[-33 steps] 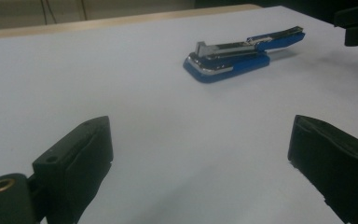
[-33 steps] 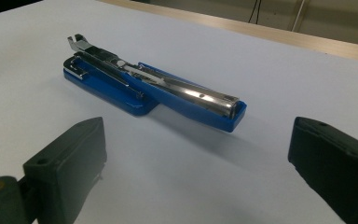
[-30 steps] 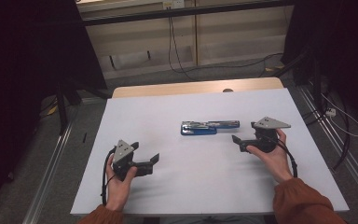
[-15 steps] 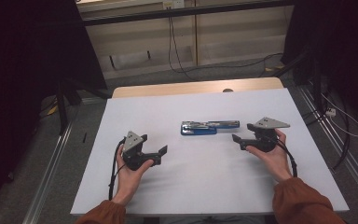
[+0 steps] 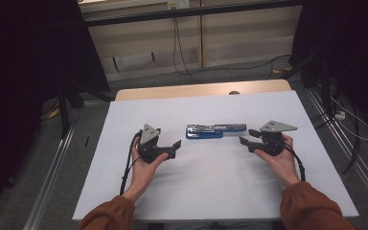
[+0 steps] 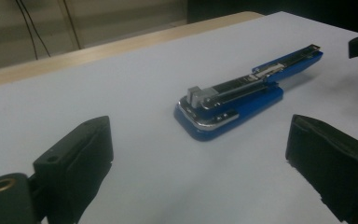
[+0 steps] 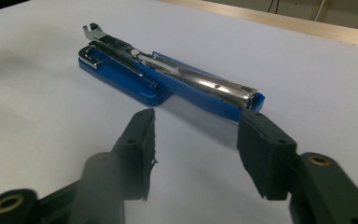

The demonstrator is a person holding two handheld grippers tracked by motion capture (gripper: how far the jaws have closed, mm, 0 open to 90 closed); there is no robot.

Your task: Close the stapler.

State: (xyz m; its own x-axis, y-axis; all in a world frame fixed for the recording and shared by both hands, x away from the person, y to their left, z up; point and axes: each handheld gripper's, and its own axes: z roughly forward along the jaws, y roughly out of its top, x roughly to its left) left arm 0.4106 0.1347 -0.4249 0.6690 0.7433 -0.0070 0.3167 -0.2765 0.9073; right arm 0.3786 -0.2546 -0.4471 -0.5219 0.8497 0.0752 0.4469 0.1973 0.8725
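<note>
Since a second ago my left gripper (image 5: 175,148) has come forward and inward toward the stapler (image 5: 215,131), jaws now spread wide in the left gripper view; right gripper (image 5: 246,137) has barely shifted, jaws apart too, holding nothing; stapler (image 6: 242,95) lies flat mid-table on the white sheet (image 5: 206,187), blue base down, metal arm hinged open along it, between the two grippers and touching neither; right jaws sit just beside its far end (image 7: 168,79); risk as I judge it: a one-sided pinch could skid the stapler on the smooth sheet, or catch the loose arm so it swings; no containers on the table, nothing held in anything
</note>
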